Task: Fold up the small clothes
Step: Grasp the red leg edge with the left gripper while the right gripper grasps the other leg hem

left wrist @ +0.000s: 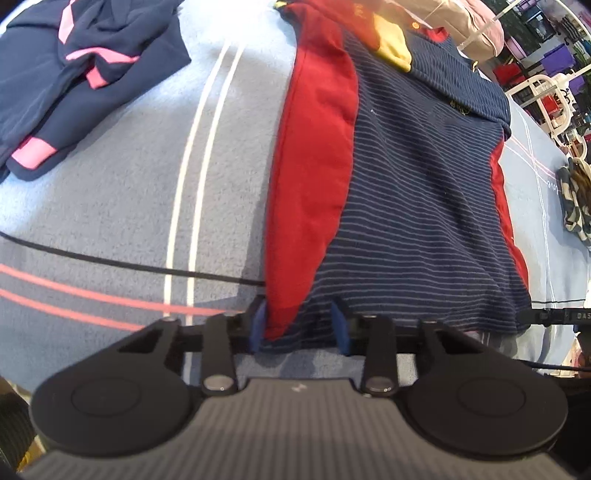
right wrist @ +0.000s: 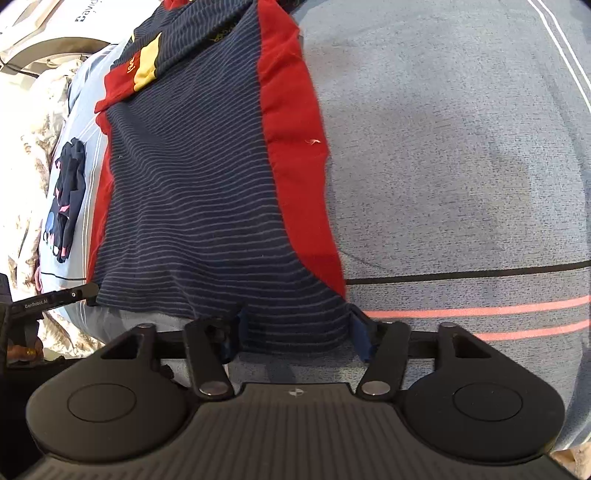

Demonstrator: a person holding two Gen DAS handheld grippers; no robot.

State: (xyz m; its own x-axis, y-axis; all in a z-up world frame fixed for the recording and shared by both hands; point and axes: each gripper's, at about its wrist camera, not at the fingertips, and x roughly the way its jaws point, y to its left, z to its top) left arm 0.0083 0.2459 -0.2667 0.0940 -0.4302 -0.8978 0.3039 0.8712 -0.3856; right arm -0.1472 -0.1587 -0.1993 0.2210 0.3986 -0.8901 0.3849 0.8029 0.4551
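A navy striped shirt with red side panels [left wrist: 413, 192] lies flat on the light blue blanket [left wrist: 122, 192], with a red and yellow sleeve folded in at its far end. My left gripper [left wrist: 300, 325] is open, its blue pads astride the shirt's near hem at the left red corner. In the right wrist view the same shirt [right wrist: 199, 192] lies ahead. My right gripper [right wrist: 297, 332] is open with its pads astride the hem at the right corner. The other gripper's tip [right wrist: 55, 295] shows at the left.
A navy and pink garment [left wrist: 74, 74] lies crumpled at the far left, also seen in the right wrist view [right wrist: 68, 192]. A camouflage item [left wrist: 576, 199] lies at the right. A black cable [left wrist: 129, 264] crosses the blanket. A beige pillow [left wrist: 469, 26] and clutter lie beyond.
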